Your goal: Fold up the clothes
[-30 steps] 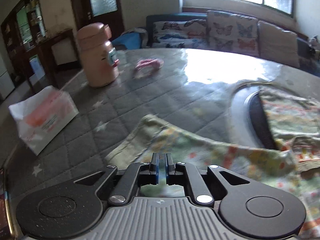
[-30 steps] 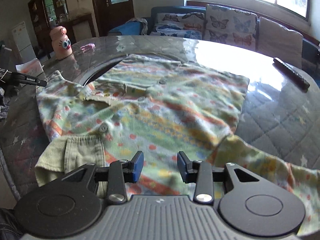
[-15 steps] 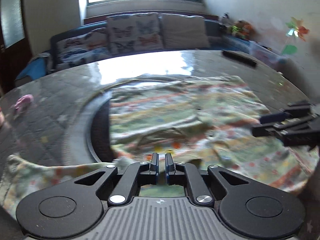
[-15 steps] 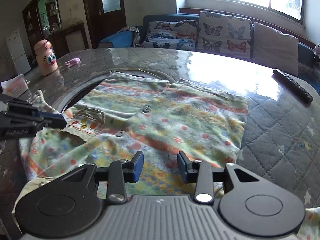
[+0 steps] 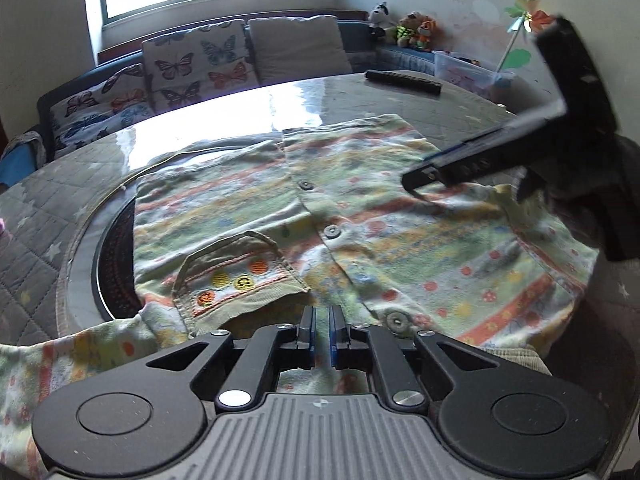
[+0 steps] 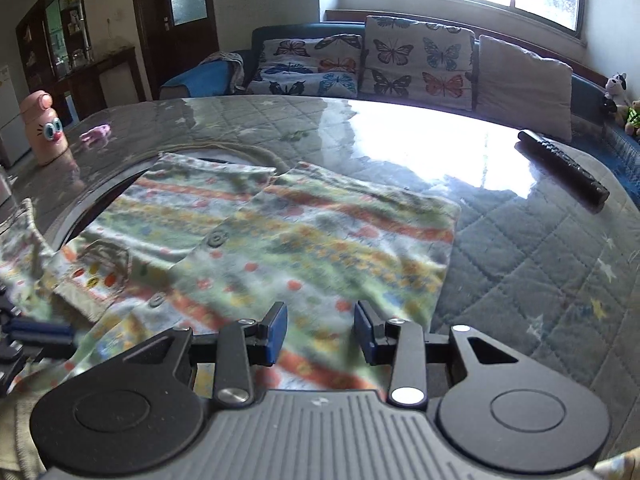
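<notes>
A striped flowery child's shirt (image 5: 360, 208) lies buttoned and face up on the round table; it also shows in the right wrist view (image 6: 304, 248). Its left sleeve (image 5: 60, 360) trails off toward my left gripper (image 5: 320, 332), whose jaws stand nearly together over the shirt's near edge by the chest pocket (image 5: 236, 276); I cannot tell whether cloth is between them. My right gripper (image 6: 320, 332) is open and empty just above the shirt's near part. It shows as a dark blurred shape in the left wrist view (image 5: 500, 156).
A black remote control (image 6: 560, 168) lies at the table's far right. A pink bottle with a face (image 6: 42, 128) and a small pink object (image 6: 95, 133) stand at the far left. A dark round inset (image 5: 114, 264) lies under the shirt. A sofa with butterfly cushions (image 6: 368, 68) is behind.
My left gripper has swung from the left sleeve across to the shirt's middle, jaws still together. My right gripper has moved forward over the shirt, still open.
</notes>
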Action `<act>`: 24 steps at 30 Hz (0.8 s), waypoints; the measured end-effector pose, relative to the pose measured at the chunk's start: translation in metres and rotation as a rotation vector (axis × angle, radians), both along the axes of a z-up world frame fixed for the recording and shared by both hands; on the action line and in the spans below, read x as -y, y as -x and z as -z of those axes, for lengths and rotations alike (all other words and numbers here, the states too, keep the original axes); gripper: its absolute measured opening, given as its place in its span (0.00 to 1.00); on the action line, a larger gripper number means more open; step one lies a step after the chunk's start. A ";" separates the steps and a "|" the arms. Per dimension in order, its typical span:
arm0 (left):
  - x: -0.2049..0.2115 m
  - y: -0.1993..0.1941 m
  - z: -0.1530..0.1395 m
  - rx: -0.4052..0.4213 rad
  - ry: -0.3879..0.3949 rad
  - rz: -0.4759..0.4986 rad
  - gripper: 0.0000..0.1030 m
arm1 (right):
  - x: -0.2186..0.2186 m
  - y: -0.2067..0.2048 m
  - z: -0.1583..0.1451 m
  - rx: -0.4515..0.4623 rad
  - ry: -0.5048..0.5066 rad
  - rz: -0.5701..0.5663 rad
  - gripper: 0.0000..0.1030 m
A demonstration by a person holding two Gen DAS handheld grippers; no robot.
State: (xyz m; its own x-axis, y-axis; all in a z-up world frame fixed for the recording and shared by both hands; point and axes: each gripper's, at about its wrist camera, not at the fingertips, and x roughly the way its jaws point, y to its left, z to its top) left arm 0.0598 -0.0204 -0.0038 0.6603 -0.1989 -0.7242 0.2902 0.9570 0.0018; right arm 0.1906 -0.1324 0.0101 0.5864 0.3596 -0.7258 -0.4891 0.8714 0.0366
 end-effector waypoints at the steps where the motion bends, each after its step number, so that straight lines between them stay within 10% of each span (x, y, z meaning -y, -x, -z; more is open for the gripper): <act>1: 0.000 0.001 0.000 0.001 -0.001 0.009 0.07 | 0.000 -0.009 0.001 0.003 0.000 0.011 0.36; 14: -0.003 0.002 0.003 0.002 0.012 0.052 0.08 | 0.000 -0.082 0.011 0.044 0.010 0.086 0.40; 24: -0.004 0.004 -0.002 0.023 0.005 0.029 0.25 | 0.011 -0.034 -0.013 0.030 0.055 0.019 0.41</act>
